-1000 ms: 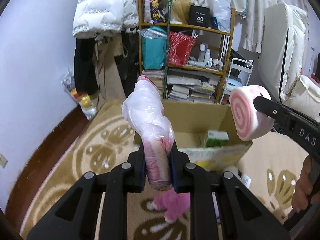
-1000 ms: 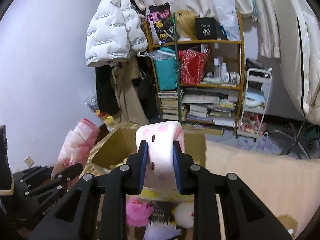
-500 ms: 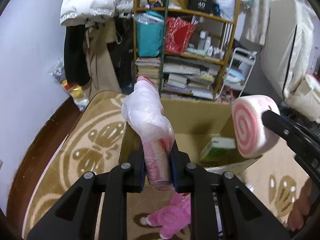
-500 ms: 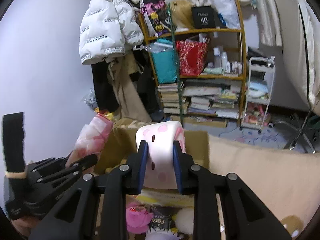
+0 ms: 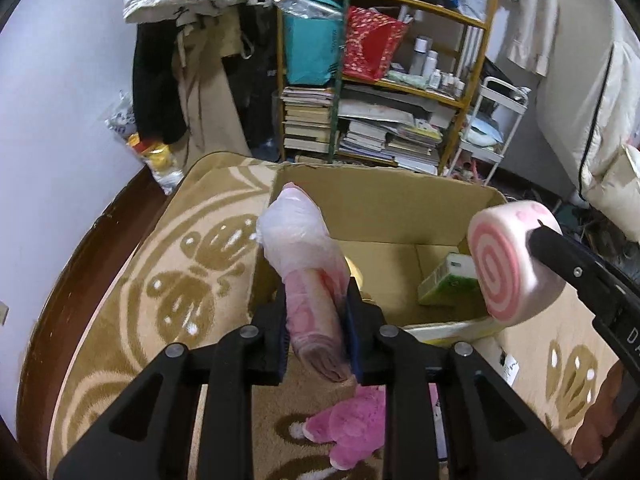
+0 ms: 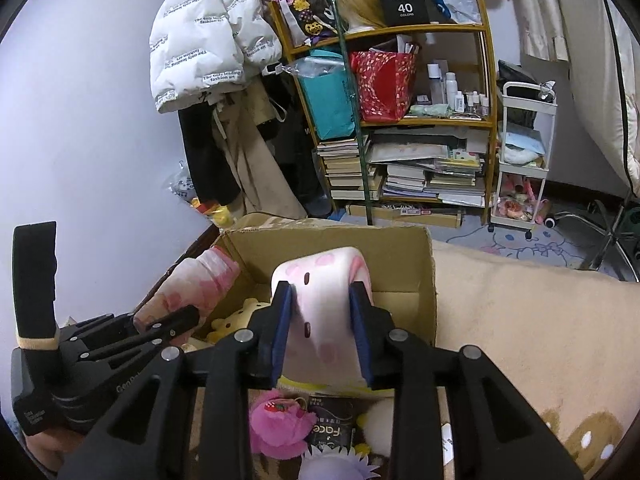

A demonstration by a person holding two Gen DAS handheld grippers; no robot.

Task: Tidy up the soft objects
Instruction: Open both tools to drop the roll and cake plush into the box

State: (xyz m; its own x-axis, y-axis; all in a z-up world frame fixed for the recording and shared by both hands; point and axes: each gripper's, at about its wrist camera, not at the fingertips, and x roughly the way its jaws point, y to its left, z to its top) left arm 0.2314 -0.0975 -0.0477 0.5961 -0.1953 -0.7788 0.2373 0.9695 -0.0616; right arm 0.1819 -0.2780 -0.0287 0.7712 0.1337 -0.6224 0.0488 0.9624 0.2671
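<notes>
Cardboard box (image 5: 384, 204) partly filled; left hand-held gripper (image 5: 316, 332) clamps bagged pink roll (image 5: 304, 248), right hand-held gripper (image 6: 322, 320) clamps swirl cushion (image 6: 320, 300), both unreleased; pink plush (image 5: 352, 428) remains on rug.

Cluttered bedroom corner
Wooden shelf (image 6: 400, 120) at upper centre, white wall (image 6: 80, 120) left, patterned beige rug (image 5: 168, 280) below.

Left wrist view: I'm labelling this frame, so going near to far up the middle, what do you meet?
Pink plush toy on the rug → left gripper, jaws shut on the bagged pink roll → cardboard box → stacked books on the shelf's bottom level → teal bag above.
</notes>
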